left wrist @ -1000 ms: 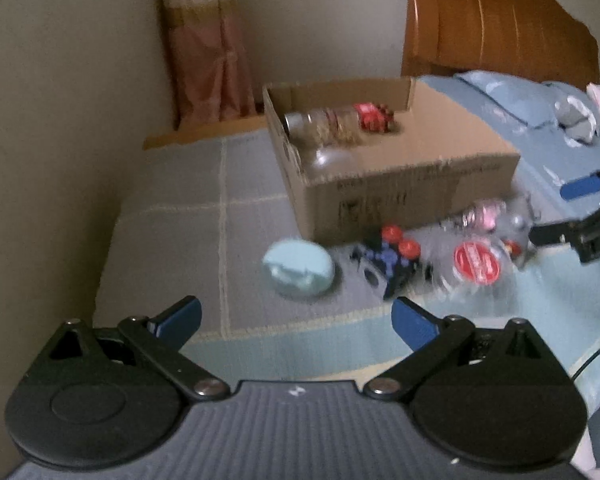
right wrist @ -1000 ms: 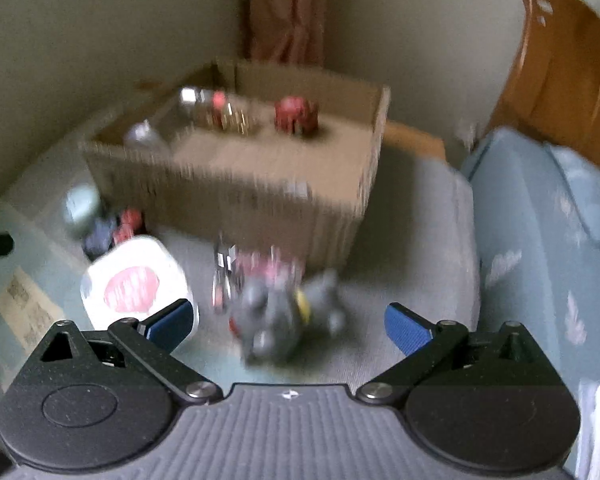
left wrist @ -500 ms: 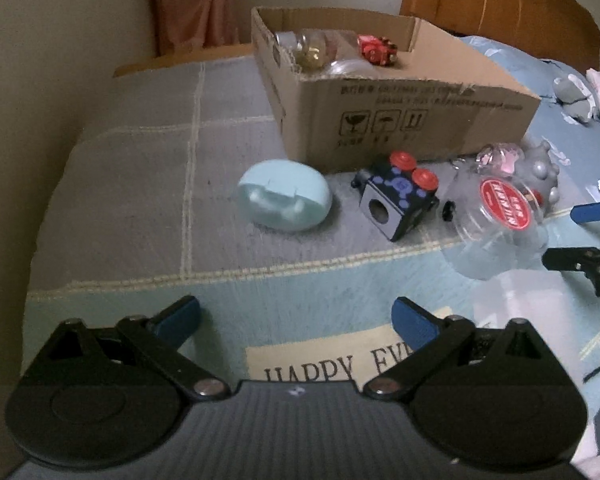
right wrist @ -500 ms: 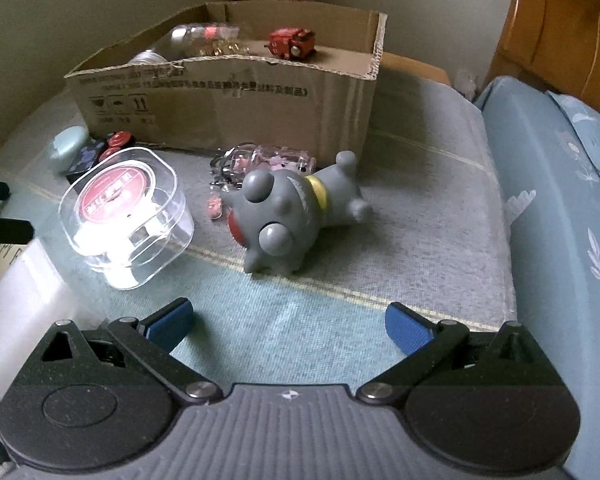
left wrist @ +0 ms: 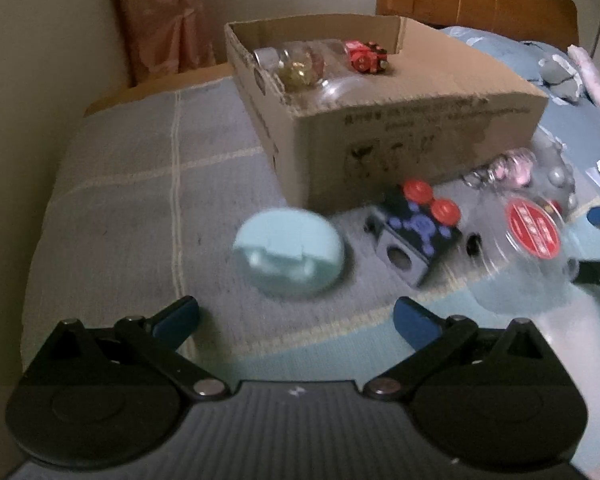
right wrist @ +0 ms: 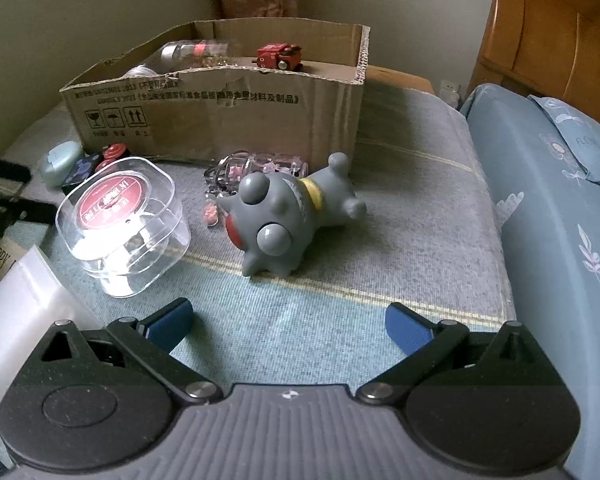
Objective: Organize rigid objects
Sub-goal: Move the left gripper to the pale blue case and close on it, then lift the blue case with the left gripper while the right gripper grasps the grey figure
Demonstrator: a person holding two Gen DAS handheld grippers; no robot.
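- The bed point(right wrist: 420, 184), under a grey and pale blue woven cover, carries everything.
- The open brown cardboard box point(right wrist: 236, 120) stands on the bed, well ahead of both grippers; inside lie a clear glass jar point(left wrist: 300, 62) and a small red toy vehicle point(right wrist: 279, 56).
- The clear plastic container with a red round label point(right wrist: 120, 224) sits ahead and left of the right gripper point(right wrist: 288, 326), whose blue-tipped jaws are spread wide and hold nothing.
- The grey rubber animal toy with a yellow collar point(right wrist: 288, 216) lies on its side straight ahead of the right gripper, apart from it.
- The pale blue oval plastic case point(left wrist: 290, 258) lies just ahead of the left gripper point(left wrist: 296, 320), between the lines of its fingers but untouched; its jaws stand wide apart, empty.
- The black cube with red buttons point(left wrist: 416, 232) rests right of the case, near the box wall.
- A clear keychain trinket with pink bits point(right wrist: 256, 168) lies between box and grey toy.
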